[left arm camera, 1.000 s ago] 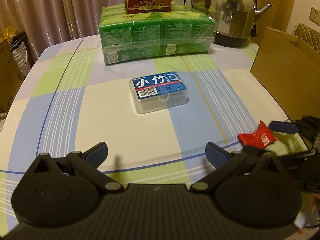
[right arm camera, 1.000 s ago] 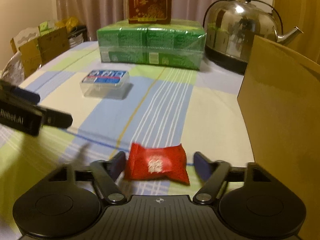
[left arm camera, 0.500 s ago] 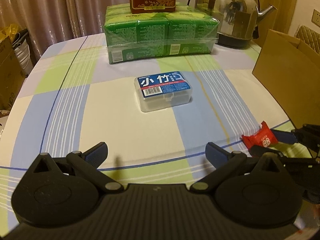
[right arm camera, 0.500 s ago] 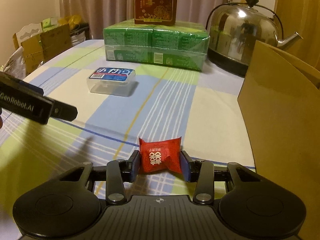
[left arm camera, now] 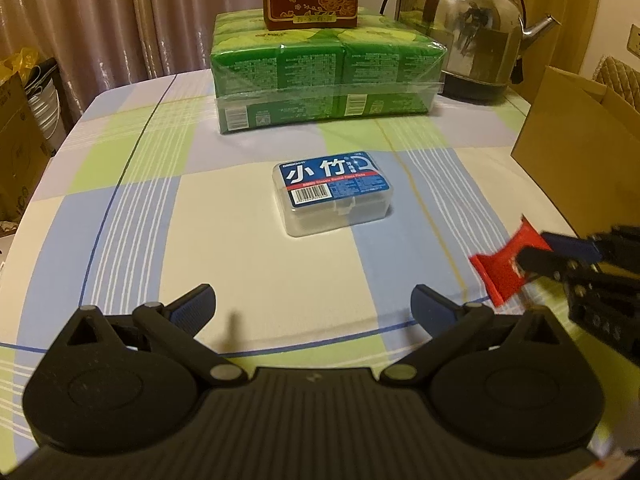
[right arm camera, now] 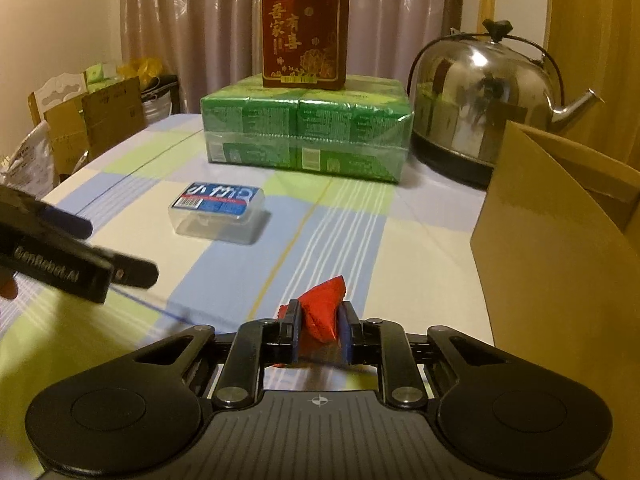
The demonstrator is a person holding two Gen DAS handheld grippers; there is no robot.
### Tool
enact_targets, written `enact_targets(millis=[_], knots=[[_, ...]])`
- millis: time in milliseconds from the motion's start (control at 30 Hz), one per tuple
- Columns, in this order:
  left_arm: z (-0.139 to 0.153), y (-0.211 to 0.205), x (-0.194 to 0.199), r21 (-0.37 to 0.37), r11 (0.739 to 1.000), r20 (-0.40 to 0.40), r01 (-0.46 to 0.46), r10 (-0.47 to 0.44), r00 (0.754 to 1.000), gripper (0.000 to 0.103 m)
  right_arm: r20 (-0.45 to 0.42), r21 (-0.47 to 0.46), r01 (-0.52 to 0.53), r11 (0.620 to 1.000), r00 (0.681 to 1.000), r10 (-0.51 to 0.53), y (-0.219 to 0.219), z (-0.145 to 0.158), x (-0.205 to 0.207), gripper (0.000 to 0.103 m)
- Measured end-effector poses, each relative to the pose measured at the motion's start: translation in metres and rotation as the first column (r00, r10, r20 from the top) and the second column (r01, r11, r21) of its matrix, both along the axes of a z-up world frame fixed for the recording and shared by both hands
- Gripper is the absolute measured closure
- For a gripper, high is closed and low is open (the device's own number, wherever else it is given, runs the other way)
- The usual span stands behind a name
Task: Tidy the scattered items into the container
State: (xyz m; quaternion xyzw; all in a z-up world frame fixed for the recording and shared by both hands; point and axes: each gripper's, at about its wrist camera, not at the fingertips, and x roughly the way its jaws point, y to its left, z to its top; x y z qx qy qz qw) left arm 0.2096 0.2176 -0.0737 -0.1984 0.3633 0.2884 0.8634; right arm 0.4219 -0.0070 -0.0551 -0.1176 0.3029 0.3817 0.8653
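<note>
My right gripper (right arm camera: 320, 330) is shut on a red candy packet (right arm camera: 325, 308) and holds it tilted above the checked tablecloth; it also shows in the left wrist view (left arm camera: 502, 272), at the right. My left gripper (left arm camera: 314, 304) is open and empty, low over the cloth. A clear plastic box with a blue label (left arm camera: 334, 194) lies ahead of it in the middle of the table, and shows in the right wrist view (right arm camera: 218, 212). An open cardboard box (right arm camera: 560, 248) stands at the right, close to my right gripper.
A green shrink-wrapped pack (left arm camera: 326, 68) with a red carton (right arm camera: 304, 28) on top stands at the back. A steel kettle (right arm camera: 484, 100) stands at the back right. Cardboard boxes (right arm camera: 96, 120) sit beyond the table's left edge.
My right gripper closed on the red packet and lifted it off the cloth, tilting it. My left gripper stayed open and moved a little closer to the clear box.
</note>
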Motion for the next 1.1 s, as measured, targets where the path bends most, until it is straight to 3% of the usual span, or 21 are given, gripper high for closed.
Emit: enact_targets(millis=[133,200,267,433,600,800,833,867,967,1100], knots=[[-0.002,0.001,0.001,-0.005,1.0,0.002,-0.001,0.001,1.0,0.001,0.016,-0.006,0.018,1.0,1.0,-0.018,0.008,-0.002,0.017,0.085],[-0.003,0.002,0.002,-0.004,1.0,0.002,-0.001,0.001,1.0,0.001,0.009,-0.005,0.041,0.999,0.999,-0.041,0.009,-0.004,0.021,0.061],[-0.004,0.002,0.002,-0.004,1.0,0.002,-0.001,0.001,1.0,0.001,-0.008,0.014,0.054,0.998,0.999,-0.054,0.005,-0.005,0.022,0.047],[-0.007,0.006,0.002,-0.004,1.0,-0.002,-0.005,0.005,1.0,0.001,-0.024,-0.008,0.049,0.999,0.999,-0.049,0.006,-0.017,0.013,0.043],[-0.009,0.01,0.002,-0.004,1.0,-0.002,-0.006,0.006,1.0,0.001,0.004,-0.034,0.042,0.999,0.999,-0.042,0.016,-0.028,0.014,0.022],[-0.011,0.013,0.004,-0.003,1.0,-0.001,-0.004,0.004,1.0,0.001,-0.014,-0.017,0.046,0.999,0.999,-0.046,0.022,-0.032,0.027,0.023],[-0.011,0.013,0.005,-0.003,1.0,-0.001,-0.002,0.002,1.0,0.001,-0.012,-0.019,0.041,0.999,0.999,-0.042,0.024,-0.031,0.027,0.028],[-0.011,0.014,0.006,-0.002,1.0,-0.001,0.001,-0.001,1.0,0.001,-0.002,-0.018,0.037,0.999,0.999,-0.037,0.024,-0.03,0.027,0.046],[-0.013,0.015,0.008,-0.001,1.0,0.0,0.002,-0.002,1.0,0.001,0.021,-0.032,0.043,0.999,0.999,-0.042,0.026,-0.028,0.024,0.058],[-0.013,0.015,0.012,0.002,1.0,0.006,0.006,-0.006,1.0,0.001,0.046,-0.038,0.034,0.999,0.998,-0.032,0.026,-0.028,0.021,0.062]])
